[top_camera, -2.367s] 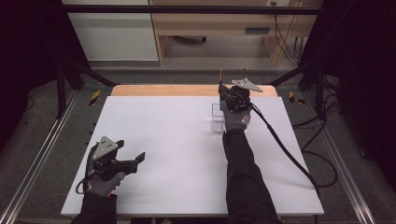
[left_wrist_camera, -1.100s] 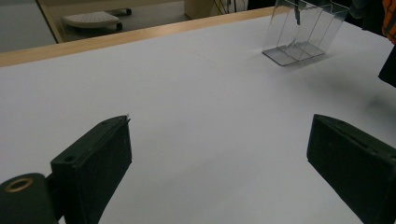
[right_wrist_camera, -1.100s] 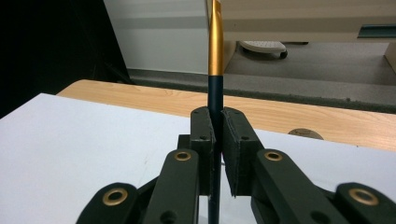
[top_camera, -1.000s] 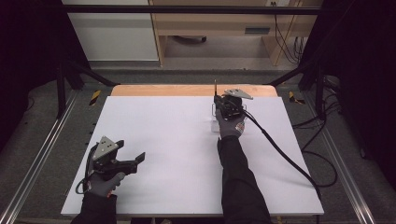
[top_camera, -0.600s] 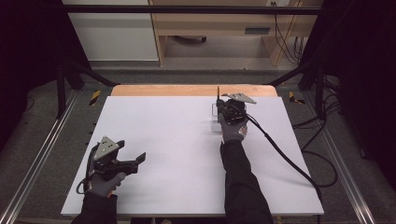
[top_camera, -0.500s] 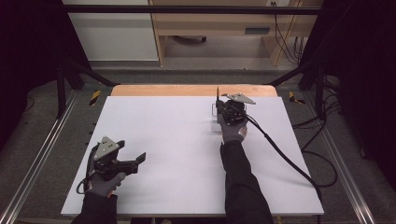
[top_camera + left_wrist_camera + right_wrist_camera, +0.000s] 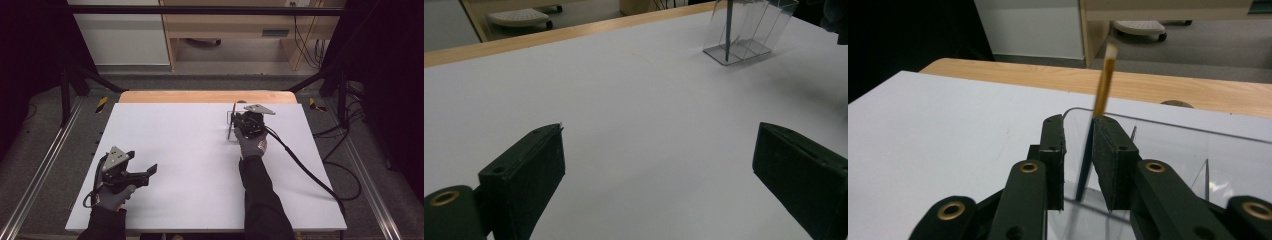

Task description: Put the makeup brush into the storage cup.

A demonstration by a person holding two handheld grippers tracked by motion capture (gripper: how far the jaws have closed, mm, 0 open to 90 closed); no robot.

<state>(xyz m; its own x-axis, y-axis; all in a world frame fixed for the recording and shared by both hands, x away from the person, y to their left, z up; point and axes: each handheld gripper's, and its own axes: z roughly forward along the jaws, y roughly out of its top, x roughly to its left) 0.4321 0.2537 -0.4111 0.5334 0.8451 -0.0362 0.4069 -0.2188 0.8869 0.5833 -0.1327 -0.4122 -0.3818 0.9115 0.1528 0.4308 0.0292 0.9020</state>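
At the near left of the white tabletop (image 7: 200, 165), left tongs (image 7: 148, 173) rest low in a gloved hand, jaws spread wide, nothing between them. Bare white surface lies ahead of them. Farther right, toward the far edge, stands a clear plastic holder (image 7: 749, 31) with upright dividers. Right tongs (image 7: 1078, 160) hang over it, jaws narrowed around a thin stick (image 7: 1103, 85), orange at top, dark lower down, standing inside the holder; actual contact between jaws and stick cannot be told. Black cable (image 7: 305, 170) trails right.
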